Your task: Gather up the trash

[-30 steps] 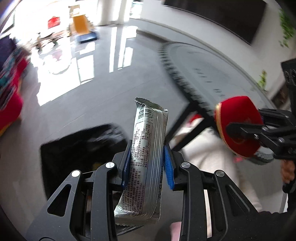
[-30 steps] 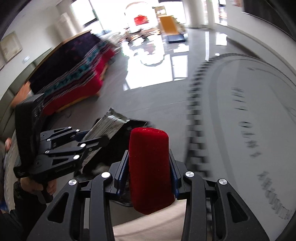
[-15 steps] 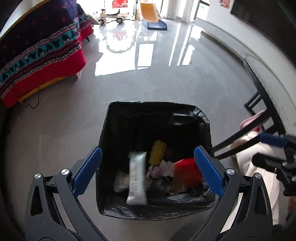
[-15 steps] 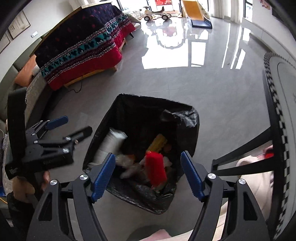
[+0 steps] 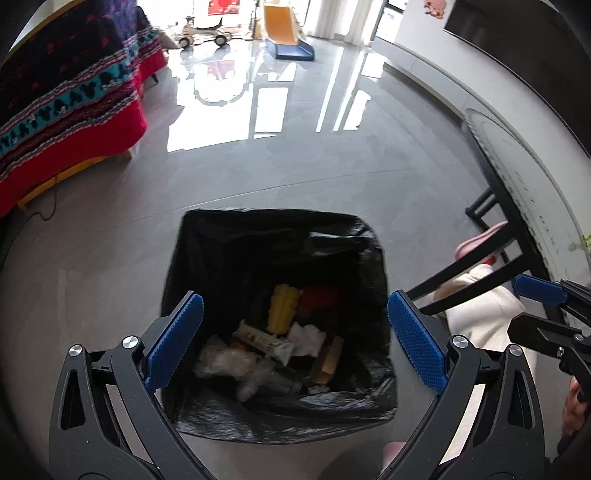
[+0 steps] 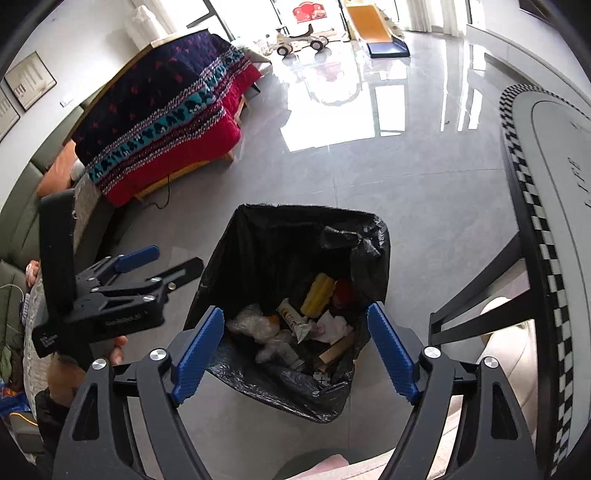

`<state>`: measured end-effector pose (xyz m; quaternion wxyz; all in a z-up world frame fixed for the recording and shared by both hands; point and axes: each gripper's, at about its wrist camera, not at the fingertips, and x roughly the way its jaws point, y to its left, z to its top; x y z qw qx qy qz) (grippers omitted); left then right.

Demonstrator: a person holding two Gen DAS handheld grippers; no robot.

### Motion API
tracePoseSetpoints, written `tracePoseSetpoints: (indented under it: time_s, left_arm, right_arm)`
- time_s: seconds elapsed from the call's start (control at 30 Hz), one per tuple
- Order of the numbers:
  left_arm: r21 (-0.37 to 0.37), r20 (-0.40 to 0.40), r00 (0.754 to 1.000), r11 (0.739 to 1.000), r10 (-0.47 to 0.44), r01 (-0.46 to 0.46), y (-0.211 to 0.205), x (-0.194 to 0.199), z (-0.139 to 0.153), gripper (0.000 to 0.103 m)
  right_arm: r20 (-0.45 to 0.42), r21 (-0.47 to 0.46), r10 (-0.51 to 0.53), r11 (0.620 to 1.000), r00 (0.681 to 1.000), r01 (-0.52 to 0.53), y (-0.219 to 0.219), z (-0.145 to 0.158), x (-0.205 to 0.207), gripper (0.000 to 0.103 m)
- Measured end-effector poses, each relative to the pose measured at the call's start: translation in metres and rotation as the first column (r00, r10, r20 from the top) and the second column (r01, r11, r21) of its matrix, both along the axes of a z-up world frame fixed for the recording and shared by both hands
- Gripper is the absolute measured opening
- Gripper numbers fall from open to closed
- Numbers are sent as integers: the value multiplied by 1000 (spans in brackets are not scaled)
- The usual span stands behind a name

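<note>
A bin lined with a black bag [image 5: 273, 229] [image 6: 258, 236] stands on the grey floor below both grippers. Inside lie several pieces of trash: a silver wrapper [image 5: 264, 341] [image 6: 291, 321], a red object [image 5: 319, 297] [image 6: 343, 290], a yellow piece [image 5: 282, 308] [image 6: 317, 293], crumpled plastic [image 5: 225, 360] and tissue [image 5: 306, 338]. My left gripper [image 5: 295, 339] is open and empty above the bin; it also shows in the right wrist view [image 6: 159, 262]. My right gripper [image 6: 295, 350] is open and empty above the bin; it shows at the right edge of the left wrist view [image 5: 532, 306].
A black-legged table with a checkered edge [image 6: 535, 206] [image 5: 517, 192] stands to the right. A sofa with a dark and red patterned blanket [image 6: 166, 110] [image 5: 66, 99] is at the left. A toy slide [image 6: 373, 29] and ride-on toy [image 5: 203, 31] are far back.
Both grippers opened over the bin. The silver wrapper fell from the left one and the red object from the right one; both now lie among the trash.
</note>
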<state>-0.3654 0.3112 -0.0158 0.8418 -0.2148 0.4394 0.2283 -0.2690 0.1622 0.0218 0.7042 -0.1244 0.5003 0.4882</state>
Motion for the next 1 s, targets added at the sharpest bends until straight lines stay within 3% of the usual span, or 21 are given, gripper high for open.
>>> tracePoseSetpoints:
  time_s: [0.27, 0.47, 0.87, 1.0]
  left_arm:
    - [6, 26, 990, 990, -142, 142, -43, 51, 18, 97]
    - [21, 49, 961, 962, -271, 271, -83, 97, 33, 97]
    - [62, 67, 870, 872, -489, 485, -174, 180, 59, 97]
    - [78, 71, 836, 839, -544, 539, -205, 209, 67, 97]
  right_arm:
    - [24, 55, -97, 994, 995, 96, -46, 23, 31, 87]
    - [52, 79, -218, 974, 974, 214, -95, 37, 66, 89]
    - [81, 77, -461, 887, 884, 456, -206, 40, 132, 89]
    - [103, 75, -543, 840, 833, 538, -244, 36, 151, 89]
